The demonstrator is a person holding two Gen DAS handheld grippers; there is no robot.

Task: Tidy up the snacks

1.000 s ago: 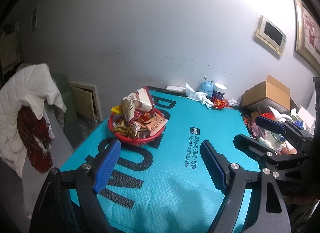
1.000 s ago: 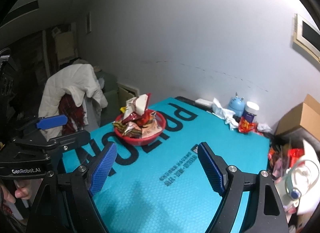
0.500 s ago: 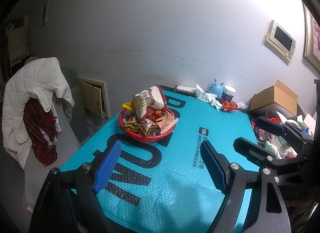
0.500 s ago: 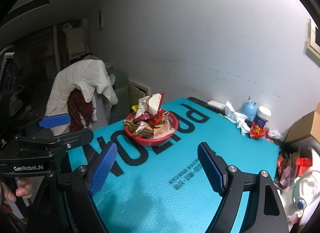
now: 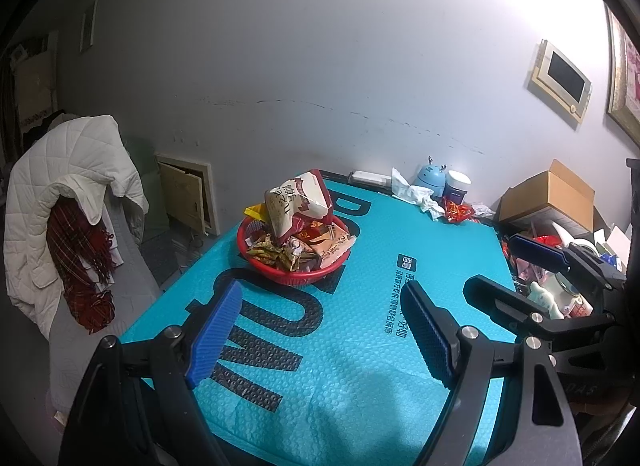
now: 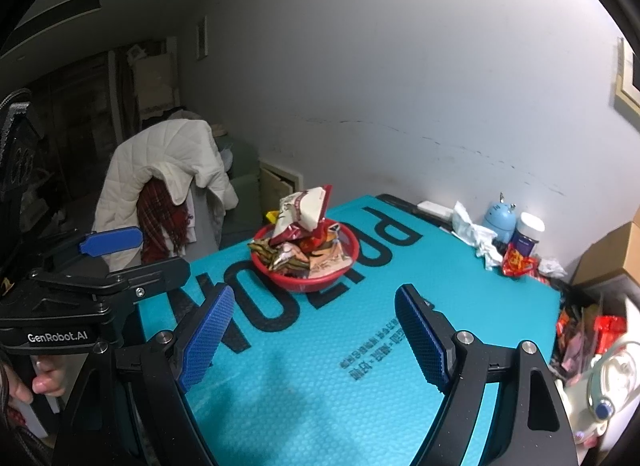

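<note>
- A round red plastic basket (image 5: 256, 231) sits on a teal mat, heaped with crinkled snack packets (image 5: 320, 240).
- A large cream-and-maroon bag (image 5: 294, 201) stands tilted on top.

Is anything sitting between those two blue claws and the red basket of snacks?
Nothing visible. Only bare teal mat lies between the open left gripper, the open right gripper and the red basket. The tissue and jars sit off by the wall.
</note>
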